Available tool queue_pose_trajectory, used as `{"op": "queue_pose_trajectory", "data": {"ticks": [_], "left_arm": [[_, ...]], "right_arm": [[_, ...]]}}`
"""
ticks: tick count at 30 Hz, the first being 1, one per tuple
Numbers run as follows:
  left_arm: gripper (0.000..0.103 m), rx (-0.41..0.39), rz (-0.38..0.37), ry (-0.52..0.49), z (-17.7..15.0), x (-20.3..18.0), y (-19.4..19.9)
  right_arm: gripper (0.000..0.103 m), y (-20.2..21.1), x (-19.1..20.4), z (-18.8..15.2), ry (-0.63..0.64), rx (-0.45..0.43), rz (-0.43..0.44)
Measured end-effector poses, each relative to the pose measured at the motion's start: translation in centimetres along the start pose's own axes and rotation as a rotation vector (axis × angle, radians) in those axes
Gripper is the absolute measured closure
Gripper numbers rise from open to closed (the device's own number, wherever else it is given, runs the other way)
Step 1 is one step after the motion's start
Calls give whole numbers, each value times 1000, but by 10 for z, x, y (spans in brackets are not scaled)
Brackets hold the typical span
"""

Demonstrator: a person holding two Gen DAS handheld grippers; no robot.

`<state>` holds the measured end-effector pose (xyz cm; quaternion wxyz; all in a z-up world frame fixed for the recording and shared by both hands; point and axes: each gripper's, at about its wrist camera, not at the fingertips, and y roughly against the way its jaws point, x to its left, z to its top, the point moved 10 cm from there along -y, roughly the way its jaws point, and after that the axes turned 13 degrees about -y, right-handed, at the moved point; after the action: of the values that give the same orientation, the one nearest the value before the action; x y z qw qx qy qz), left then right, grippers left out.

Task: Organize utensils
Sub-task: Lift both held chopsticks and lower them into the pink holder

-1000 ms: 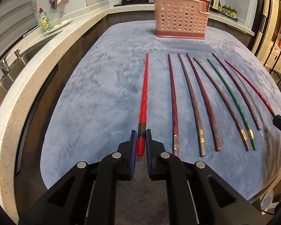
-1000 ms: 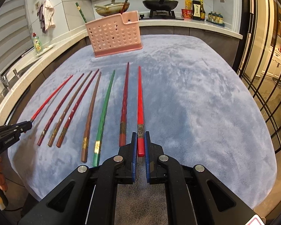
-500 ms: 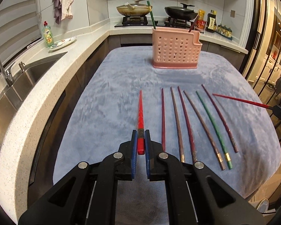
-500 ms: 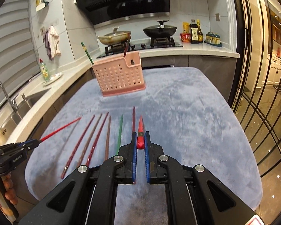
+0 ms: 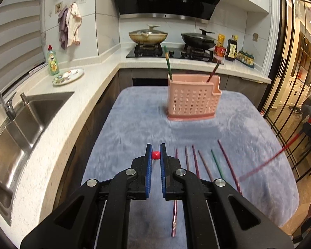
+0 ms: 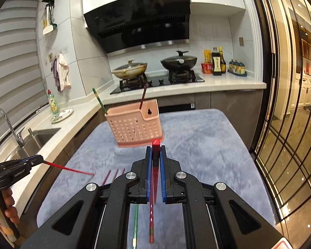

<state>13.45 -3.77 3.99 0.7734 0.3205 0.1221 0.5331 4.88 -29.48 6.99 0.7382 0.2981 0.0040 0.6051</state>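
Observation:
My left gripper [image 5: 156, 155] is shut on a red chopstick [image 5: 156, 155], seen end-on, lifted above the blue-grey cloth [image 5: 134, 124]. My right gripper [image 6: 156, 155] is shut on another red chopstick [image 6: 153, 186], whose tip hangs down towards me. From the right wrist view the left gripper [image 6: 40, 158] holds its red chopstick [image 6: 70, 169] pointing right. From the left wrist view the right one's chopstick [image 5: 267, 161] is blurred. Several chopsticks [image 5: 215, 162] lie on the cloth. The pink slotted holder [image 5: 191, 101] stands at the back with two chopsticks in it; it also shows in the right wrist view [image 6: 134, 124].
A sink [image 5: 20, 124] with a tap lies along the left counter. A dish-soap bottle [image 5: 52, 61] and a plate [image 5: 68, 76] stand behind it. The stove holds two pans [image 5: 148, 36]. Glass doors [image 6: 290, 134] close the right side.
Both grippers have lifted their red chopsticks off the cloth and tilted upward. The views now look at the holder and the stove; the row of chopsticks lies lower and nearer.

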Motion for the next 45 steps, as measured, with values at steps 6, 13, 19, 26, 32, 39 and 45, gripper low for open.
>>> {"op": "queue_pose_trajectory", "data": {"ticks": [6, 13, 19, 26, 32, 39, 45], "left_arm": [[96, -66, -7, 11, 58, 10, 2], [96, -198, 11, 17, 150, 19, 11], [96, -344, 21, 59, 231, 27, 11], [96, -396, 11, 94, 285, 31, -30], [96, -354, 2, 122, 288, 33, -87], [96, -269, -23, 111, 251, 27, -135], [96, -204, -41, 110, 222, 23, -154]], "right_arm": [[96, -6, 19, 39, 9, -54, 35], [96, -27, 53, 109, -5, -149, 102], [96, -68, 87, 169, -31, -213, 147], [96, -129, 105, 212, -85, -225, 169], [96, -180, 115, 212, -73, -203, 156], [96, -222, 99, 167, -66, -115, 120], [96, -232, 87, 138, -70, -61, 92]]}}
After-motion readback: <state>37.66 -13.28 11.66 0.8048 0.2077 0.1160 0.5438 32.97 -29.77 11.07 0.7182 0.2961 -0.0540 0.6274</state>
